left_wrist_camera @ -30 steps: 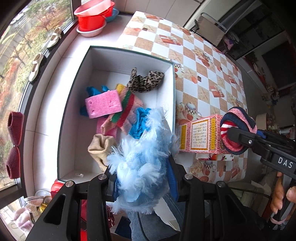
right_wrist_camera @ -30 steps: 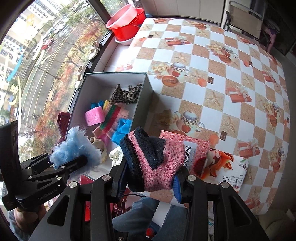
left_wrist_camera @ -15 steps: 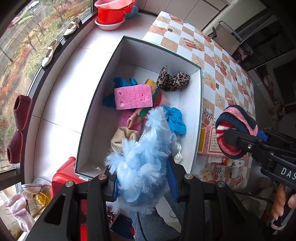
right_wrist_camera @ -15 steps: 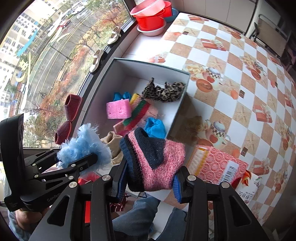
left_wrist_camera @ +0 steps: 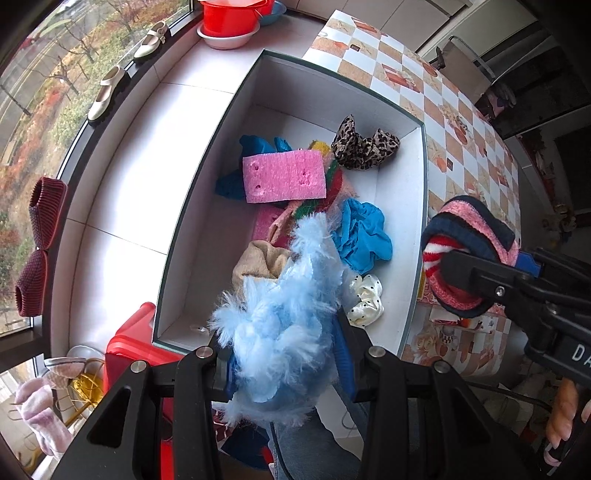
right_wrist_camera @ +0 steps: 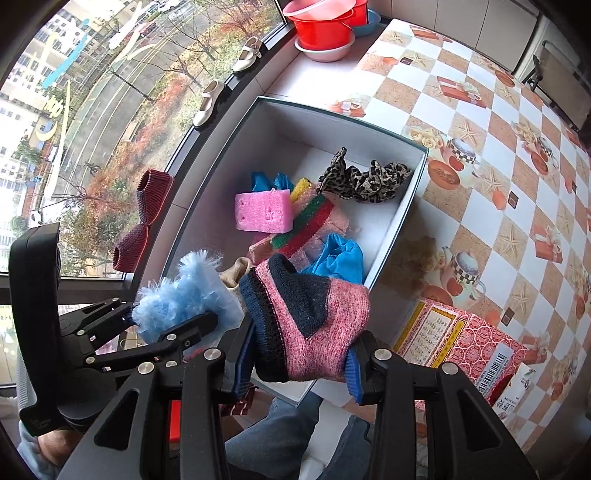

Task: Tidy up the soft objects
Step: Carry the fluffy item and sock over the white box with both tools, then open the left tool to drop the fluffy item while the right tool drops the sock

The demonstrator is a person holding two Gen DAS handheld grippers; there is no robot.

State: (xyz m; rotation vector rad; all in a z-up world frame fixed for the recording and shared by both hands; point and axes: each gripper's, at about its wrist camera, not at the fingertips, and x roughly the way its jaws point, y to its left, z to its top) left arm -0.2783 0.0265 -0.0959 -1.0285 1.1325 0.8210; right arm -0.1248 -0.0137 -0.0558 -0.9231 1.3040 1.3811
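Left gripper (left_wrist_camera: 284, 363), pointing steeply down, clamped on a fluffy light-blue piece (left_wrist_camera: 286, 328) squeezed between its blue pads and poised over the near end of the white box (left_wrist_camera: 415, 221). Right gripper (right_wrist_camera: 295, 365), also aimed downward, closed on a pink knit sock (right_wrist_camera: 314, 325) with navy cuff and heel, hanging over the box's near right corner.

Inside the box, nearest the fluffy piece: a beige sock (left_wrist_camera: 258, 260), a small white polka-dot scrunchie (left_wrist_camera: 365, 299) against the right wall, and a crumpled blue cloth (left_wrist_camera: 364, 234). Farther in, toward the middle: a pink sponge (left_wrist_camera: 284, 175) lying atop a striped red-green-yellow knit (right_wrist_camera: 306, 225), with a teal cloth (left_wrist_camera: 255, 146) showing behind it. At the far right corner: a leopard-print scrunchie (left_wrist_camera: 364, 146). Under the sponge, possibly a second pink block, though mostly hidden.

Box seated at the left edge of the checkered tablecloth (right_wrist_camera: 498, 147), beside a white tiled sill (left_wrist_camera: 140, 147). On the cloth, at the near edge to the right of the box: a red patterned carton (right_wrist_camera: 465, 343). Along the window edge of the sill: two cream shoes (left_wrist_camera: 110, 92), a pair of maroon knit slippers (left_wrist_camera: 38, 240), and stacked red basins (right_wrist_camera: 325, 26) at the far end.
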